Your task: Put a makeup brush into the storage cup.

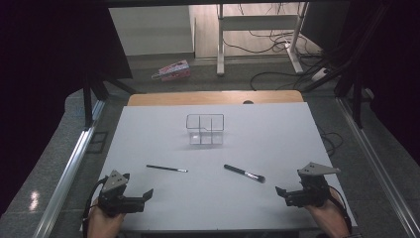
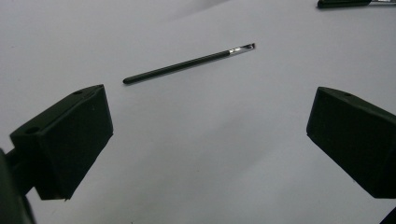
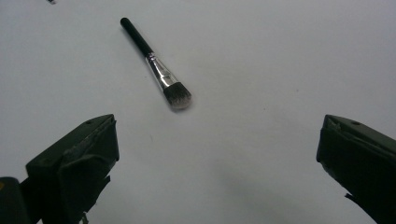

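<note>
A thin black brush (image 1: pixel 166 168) (image 2: pixel 189 63) with a small silver tip lies flat on the white table, left of centre. A thicker makeup brush (image 1: pixel 244 173) (image 3: pixel 156 63), black handle, silver ferrule and dark bristles, lies right of centre. A clear divided organiser box (image 1: pixel 205 129) stands behind them, mid-table. My left gripper (image 1: pixel 146 194) (image 2: pixel 208 144) rests open near the front left edge, short of the thin brush. My right gripper (image 1: pixel 280 191) (image 3: pixel 217 163) is open at the front right, short of the thick brush. Both hold nothing.
The white table top (image 1: pixel 277 134) ends in a wooden strip (image 1: pixel 213 97) at the far edge. Beyond on the floor lie a pink box (image 1: pixel 172 71), a desk frame (image 1: pixel 257 34) and cables. Metal rails (image 1: pixel 69 168) run along both table sides.
</note>
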`<state>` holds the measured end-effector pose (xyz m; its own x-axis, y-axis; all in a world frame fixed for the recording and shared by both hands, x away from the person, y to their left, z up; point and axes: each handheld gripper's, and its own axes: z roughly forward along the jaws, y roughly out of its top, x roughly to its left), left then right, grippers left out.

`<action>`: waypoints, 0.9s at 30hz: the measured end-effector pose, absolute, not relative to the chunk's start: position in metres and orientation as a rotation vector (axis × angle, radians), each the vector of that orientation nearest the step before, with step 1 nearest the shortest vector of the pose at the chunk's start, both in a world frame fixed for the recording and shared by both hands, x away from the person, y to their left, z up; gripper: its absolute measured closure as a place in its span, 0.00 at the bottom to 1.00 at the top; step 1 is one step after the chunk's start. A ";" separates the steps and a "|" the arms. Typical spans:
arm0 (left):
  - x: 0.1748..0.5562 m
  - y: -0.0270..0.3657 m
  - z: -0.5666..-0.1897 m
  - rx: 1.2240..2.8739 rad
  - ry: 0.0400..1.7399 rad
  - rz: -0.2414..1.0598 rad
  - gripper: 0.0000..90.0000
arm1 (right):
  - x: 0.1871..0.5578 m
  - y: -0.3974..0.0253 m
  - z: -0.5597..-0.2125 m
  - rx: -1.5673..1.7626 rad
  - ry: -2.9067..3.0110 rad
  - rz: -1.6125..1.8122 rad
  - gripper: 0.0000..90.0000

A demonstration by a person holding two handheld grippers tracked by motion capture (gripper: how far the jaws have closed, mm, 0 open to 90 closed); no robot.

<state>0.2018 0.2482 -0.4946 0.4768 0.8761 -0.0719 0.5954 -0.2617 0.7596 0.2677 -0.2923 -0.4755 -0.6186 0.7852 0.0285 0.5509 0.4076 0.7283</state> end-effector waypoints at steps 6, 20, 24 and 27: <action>0.200 0.249 -0.495 1.985 1.209 0.514 0.01 | 0.269 -0.292 -0.477 1.153 2.351 1.038 0.00; 0.204 0.252 -0.495 1.943 1.202 0.517 0.00 | 0.271 -0.290 -0.479 1.111 2.369 1.004 0.00; 0.204 0.253 -0.495 1.930 1.206 0.503 0.00 | 0.271 -0.289 -0.479 1.117 2.382 1.006 0.00; 0.204 0.252 -0.496 1.938 1.197 0.490 0.00 | 0.271 -0.287 -0.479 1.120 2.391 0.987 0.00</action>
<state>0.2045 0.2523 -0.4960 0.4795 0.8741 -0.0775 0.5690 -0.2425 0.7857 0.2706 -0.2868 -0.4792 -0.6409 0.7676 0.0017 0.5453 0.4537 0.7048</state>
